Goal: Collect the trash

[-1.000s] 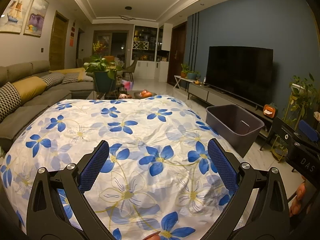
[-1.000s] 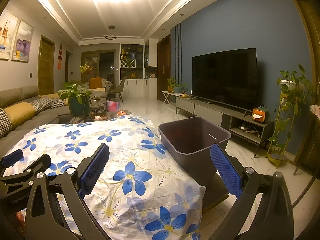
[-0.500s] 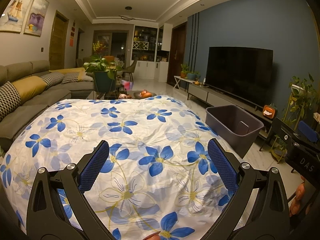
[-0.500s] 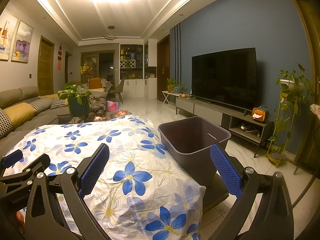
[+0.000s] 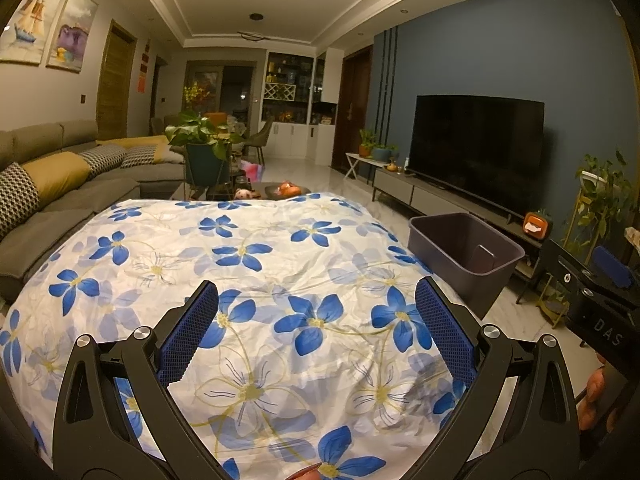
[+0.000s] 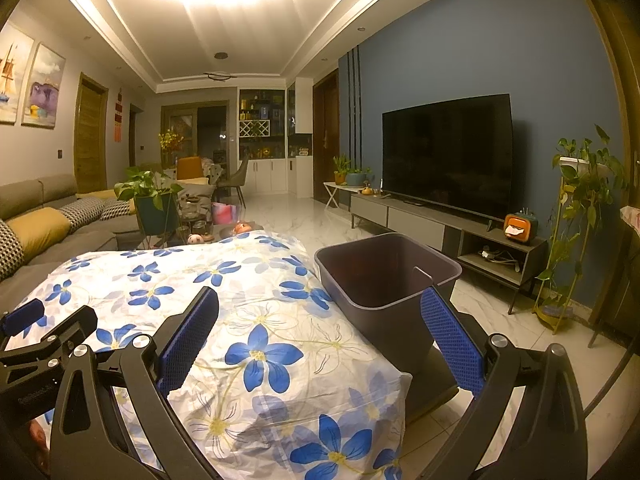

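Living room at night, warm ceiling light, seen through two fisheye views.

Left wrist view: left gripper [image 5: 316, 322] at the bottom of the frame, blue-padded fingers [image 5: 188, 334] spread wide, nothing between them. Beneath and ahead, a table draped in a white cloth with blue flowers [image 5: 248, 264], filling the centre and lower half of the frame. No trash visible on the cloth. To the right of centre, a dark plastic bin [image 5: 466, 252] on the pale floor just beside the table's right edge, its inside mostly in shadow, contents hard to tell. At the far right edge, part of the right gripper [image 5: 600, 280], with fingertips of a hand [image 5: 596, 400] below it at lower right.

Right wrist view: right gripper [image 6: 320, 328] at the bottom of the frame, blue pads equally far apart, holding nothing. Cloth-covered table in the lower left and centre, its corner hanging down at bottom centre. Dark bin [image 6: 384, 280] at centre right, beside the table, partly behind the right-hand finger. Part of the left gripper [image 6: 28, 340] at the left edge.

Background in both views: grey sofa [image 5: 60, 184] with yellow and patterned cushions at left, potted plant [image 5: 204, 140] beyond the table, black television [image 6: 448, 156] on a blue wall at right above a low grey console [image 6: 424, 224].
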Demonstrator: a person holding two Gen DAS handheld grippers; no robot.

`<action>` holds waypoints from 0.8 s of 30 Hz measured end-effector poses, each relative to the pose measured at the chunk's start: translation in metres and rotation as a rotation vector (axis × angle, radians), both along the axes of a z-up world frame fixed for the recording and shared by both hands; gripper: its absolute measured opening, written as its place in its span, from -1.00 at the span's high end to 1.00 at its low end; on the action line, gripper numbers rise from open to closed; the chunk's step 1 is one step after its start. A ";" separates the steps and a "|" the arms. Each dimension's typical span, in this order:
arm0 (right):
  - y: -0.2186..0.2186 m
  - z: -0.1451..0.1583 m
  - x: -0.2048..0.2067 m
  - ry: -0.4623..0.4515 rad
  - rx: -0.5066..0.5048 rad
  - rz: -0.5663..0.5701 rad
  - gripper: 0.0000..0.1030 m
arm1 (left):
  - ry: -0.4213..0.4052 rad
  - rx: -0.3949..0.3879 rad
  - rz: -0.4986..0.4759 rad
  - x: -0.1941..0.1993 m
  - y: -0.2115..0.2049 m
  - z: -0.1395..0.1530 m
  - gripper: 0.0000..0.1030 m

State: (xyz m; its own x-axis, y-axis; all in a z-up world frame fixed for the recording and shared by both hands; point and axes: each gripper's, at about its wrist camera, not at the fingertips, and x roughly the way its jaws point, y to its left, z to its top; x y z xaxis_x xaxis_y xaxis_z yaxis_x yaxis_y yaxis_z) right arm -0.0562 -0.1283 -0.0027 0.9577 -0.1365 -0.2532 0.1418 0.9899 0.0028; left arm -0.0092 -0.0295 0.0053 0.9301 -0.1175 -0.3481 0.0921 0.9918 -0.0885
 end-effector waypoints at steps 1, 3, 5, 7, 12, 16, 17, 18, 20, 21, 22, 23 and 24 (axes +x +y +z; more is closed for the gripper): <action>0.000 0.000 0.000 0.000 0.001 0.000 -0.89 | 0.000 -0.001 -0.002 0.001 -0.001 0.000 -0.89; 0.000 0.000 0.001 0.001 0.000 0.000 -0.89 | -0.002 -0.001 -0.005 0.001 -0.001 0.000 -0.89; 0.000 0.000 0.000 0.002 0.001 0.001 -0.89 | -0.008 -0.001 -0.010 0.000 -0.002 0.000 -0.89; 0.001 0.000 0.001 0.002 0.001 0.001 -0.89 | -0.014 0.005 -0.006 -0.001 0.000 0.000 -0.88; -0.001 0.000 0.001 0.002 0.002 0.000 -0.89 | -0.012 0.018 -0.002 0.001 0.001 -0.001 -0.74; -0.001 -0.001 0.002 0.003 0.006 0.002 -0.89 | -0.014 0.017 0.004 0.001 0.002 -0.001 -0.74; 0.000 -0.001 0.002 0.002 0.006 0.002 -0.89 | -0.012 0.017 0.004 0.001 0.002 -0.001 -0.74; 0.000 -0.001 0.002 0.003 0.006 0.002 -0.89 | -0.012 0.016 0.006 0.001 0.002 -0.001 -0.75; -0.001 -0.001 0.002 0.002 0.008 0.003 -0.89 | -0.014 0.019 0.003 0.001 0.003 0.000 -0.75; -0.002 -0.001 0.002 0.002 0.009 0.002 -0.89 | -0.017 0.027 0.004 0.001 0.002 0.000 -0.75; -0.002 -0.001 0.002 0.002 0.010 0.003 -0.89 | -0.019 0.031 0.004 0.000 0.002 0.000 -0.76; -0.002 -0.001 0.002 0.003 0.011 0.003 -0.89 | -0.019 0.033 0.005 0.001 0.002 0.000 -0.83; -0.002 -0.001 0.002 0.002 0.011 0.003 -0.89 | -0.019 0.033 0.009 0.001 0.002 0.001 -0.87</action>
State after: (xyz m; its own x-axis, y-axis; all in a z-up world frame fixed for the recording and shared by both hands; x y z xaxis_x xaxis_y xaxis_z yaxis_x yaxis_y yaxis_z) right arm -0.0539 -0.1303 -0.0038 0.9576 -0.1304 -0.2570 0.1383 0.9903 0.0131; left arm -0.0086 -0.0278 0.0059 0.9376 -0.0981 -0.3336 0.0850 0.9949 -0.0536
